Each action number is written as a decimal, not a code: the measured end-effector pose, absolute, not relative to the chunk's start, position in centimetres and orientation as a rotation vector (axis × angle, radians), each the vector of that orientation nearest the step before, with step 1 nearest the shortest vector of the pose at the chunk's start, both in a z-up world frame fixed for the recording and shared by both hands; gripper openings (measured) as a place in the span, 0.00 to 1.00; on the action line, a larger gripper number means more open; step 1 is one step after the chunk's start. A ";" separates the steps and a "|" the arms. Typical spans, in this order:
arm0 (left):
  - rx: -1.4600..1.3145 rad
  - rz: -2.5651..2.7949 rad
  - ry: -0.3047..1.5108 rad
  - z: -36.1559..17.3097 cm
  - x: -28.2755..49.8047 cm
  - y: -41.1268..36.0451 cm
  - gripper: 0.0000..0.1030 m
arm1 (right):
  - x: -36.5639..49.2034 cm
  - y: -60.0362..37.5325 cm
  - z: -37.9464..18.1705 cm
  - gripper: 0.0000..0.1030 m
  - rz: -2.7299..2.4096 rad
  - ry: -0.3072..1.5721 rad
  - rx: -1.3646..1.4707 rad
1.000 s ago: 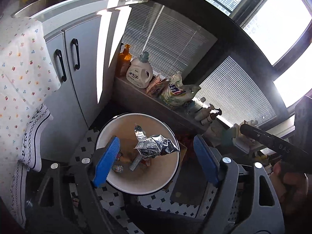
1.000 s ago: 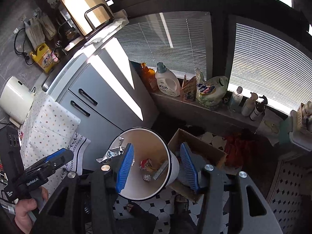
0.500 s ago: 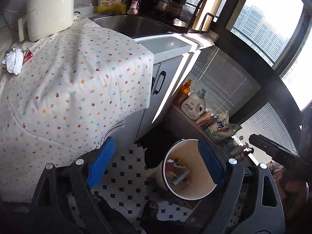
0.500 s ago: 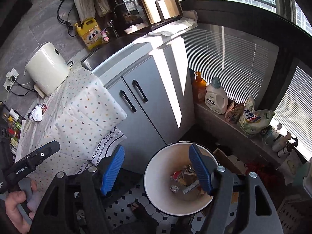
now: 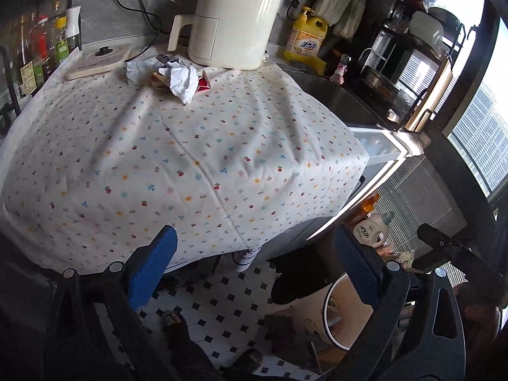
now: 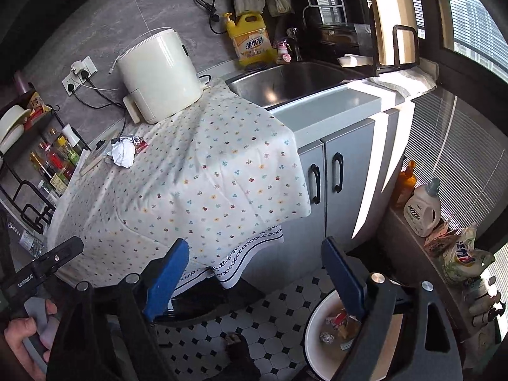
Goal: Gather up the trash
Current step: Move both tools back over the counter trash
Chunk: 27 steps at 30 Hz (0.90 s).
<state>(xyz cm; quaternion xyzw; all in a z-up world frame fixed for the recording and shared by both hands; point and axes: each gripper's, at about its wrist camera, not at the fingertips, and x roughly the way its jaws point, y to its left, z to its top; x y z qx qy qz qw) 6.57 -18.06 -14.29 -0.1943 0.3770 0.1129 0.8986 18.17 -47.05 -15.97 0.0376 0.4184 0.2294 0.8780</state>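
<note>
Both hand-held grippers, left (image 5: 254,273) and right (image 6: 257,273), gape wide, empty. Crumpled white paper trash (image 5: 181,82) lies ahead-left, far across floral-cloth desk (image 5: 197,165); left nearer.

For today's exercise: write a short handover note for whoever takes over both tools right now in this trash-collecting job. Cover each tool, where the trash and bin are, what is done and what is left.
Left tool: open, empty, raised above the near edge of the floral cloth.
Right tool: open, empty, also facing the counter.
Bin: the white bin stands on the tiled floor, lower right, below the cabinet doors.
Done: several wrappers and a foil ball already lie in the bin.
Left: a pile of crumpled white paper with a red wrapper sits on the cloth beside the white appliance. Probably pick these next and drop them in the bin.
</note>
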 end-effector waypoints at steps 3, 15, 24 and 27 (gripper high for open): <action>-0.428 0.284 0.763 -14.1 5.1 -15.8 0.94 | 18.5 -45.1 -16.0 0.83 0.497 0.877 0.064; -0.486 0.401 0.714 -13.8 2.5 -7.3 0.94 | 19.3 -36.7 -15.5 0.84 0.556 0.893 0.026; -0.482 0.421 0.689 -13.0 3.2 -0.8 0.94 | 20.9 -29.6 -14.8 0.85 0.571 0.872 0.029; -0.480 0.417 0.683 -12.9 3.9 1.4 0.94 | 21.5 -27.3 -14.7 0.85 0.569 0.866 0.029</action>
